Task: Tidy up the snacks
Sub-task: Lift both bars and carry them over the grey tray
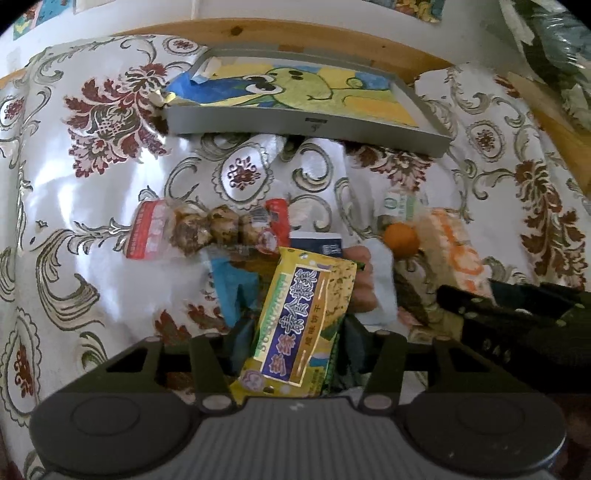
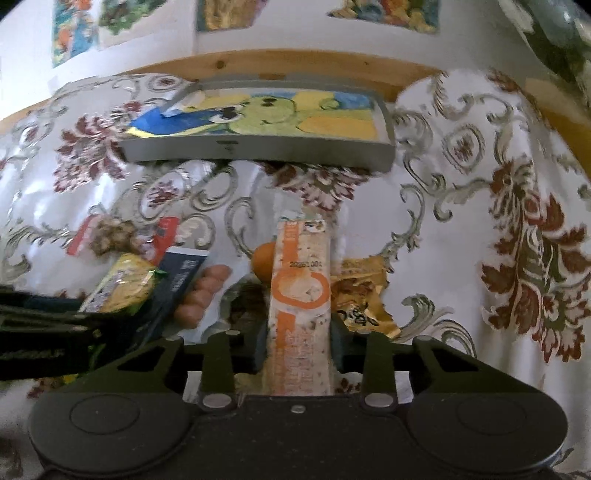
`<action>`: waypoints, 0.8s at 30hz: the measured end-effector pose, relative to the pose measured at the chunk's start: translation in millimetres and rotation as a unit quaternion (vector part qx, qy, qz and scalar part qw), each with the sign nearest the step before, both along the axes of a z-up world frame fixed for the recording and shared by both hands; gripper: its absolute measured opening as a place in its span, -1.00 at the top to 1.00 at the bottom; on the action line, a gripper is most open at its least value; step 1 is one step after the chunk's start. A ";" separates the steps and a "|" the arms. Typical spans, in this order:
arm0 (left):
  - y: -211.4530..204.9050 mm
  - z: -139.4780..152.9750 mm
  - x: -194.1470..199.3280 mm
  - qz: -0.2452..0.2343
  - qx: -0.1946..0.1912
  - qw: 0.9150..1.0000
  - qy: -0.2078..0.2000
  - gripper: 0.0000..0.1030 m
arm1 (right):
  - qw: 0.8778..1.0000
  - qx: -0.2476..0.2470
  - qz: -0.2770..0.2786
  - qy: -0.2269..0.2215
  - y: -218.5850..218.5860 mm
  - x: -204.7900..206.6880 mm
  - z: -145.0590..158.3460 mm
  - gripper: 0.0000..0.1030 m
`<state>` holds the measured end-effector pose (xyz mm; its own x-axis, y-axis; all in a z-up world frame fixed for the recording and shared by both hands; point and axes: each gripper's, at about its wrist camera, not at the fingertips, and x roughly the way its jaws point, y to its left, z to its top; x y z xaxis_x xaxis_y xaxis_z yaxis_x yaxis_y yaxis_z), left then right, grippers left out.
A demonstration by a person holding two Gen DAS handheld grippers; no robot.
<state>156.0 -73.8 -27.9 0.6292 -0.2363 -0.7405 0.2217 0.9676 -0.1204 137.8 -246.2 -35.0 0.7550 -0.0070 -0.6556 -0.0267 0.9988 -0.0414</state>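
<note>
My left gripper (image 1: 291, 325) is shut on a yellow cracker packet (image 1: 299, 317) with a purple label, held above the table. My right gripper (image 2: 297, 343) is shut on a long orange-and-white snack packet (image 2: 301, 295), which points toward the tray. The grey tray (image 1: 258, 123) with a green cartoon drawing lies at the far side, also visible as the tray (image 2: 258, 149) in the right wrist view. On the cloth lie a clear bag of brown balls (image 1: 207, 229), a dark blue box (image 1: 316, 243), a pack of sausages (image 2: 201, 295) and an orange fruit (image 1: 402, 239).
A floral tablecloth (image 1: 92, 177) covers the table, with a wooden edge (image 1: 314, 40) behind the tray. A golden wrapper (image 2: 360, 295) lies right of the orange packet. The right gripper's dark body (image 1: 517, 317) reaches in at the left view's right side. Pictures hang on the wall (image 2: 147, 22).
</note>
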 end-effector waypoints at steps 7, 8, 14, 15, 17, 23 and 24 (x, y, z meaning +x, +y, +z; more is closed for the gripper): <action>-6.1 13.7 -7.0 0.002 -0.012 1.000 -0.009 -0.07 | 0.997 -0.029 0.044 -0.051 16.7 -16.4 12.3 0.32; -6.8 16.7 -7.0 0.003 -0.014 1.000 -0.012 -0.07 | 0.997 -0.026 0.045 -0.060 16.3 -17.6 15.2 0.32; -11.8 40.7 6.9 0.014 -0.022 0.999 -0.036 -0.07 | 0.995 -0.013 0.038 -0.096 6.4 -13.8 33.9 0.32; -13.5 45.4 11.7 0.016 -0.024 0.999 -0.040 -0.07 | 0.994 -0.011 0.038 -0.102 4.3 -10.8 37.7 0.32; -17.0 54.8 22.3 0.020 -0.026 0.998 -0.052 -0.08 | 0.993 -0.008 0.041 -0.113 -0.5 -2.6 45.6 0.32; -29.3 83.8 66.4 0.039 -0.042 0.994 -0.090 -0.08 | 0.988 0.009 0.046 -0.147 -21.1 44.1 70.0 0.32; -31.6 88.1 74.7 0.043 -0.044 0.993 -0.096 -0.08 | 0.986 0.009 0.047 -0.158 -24.9 55.5 73.8 0.32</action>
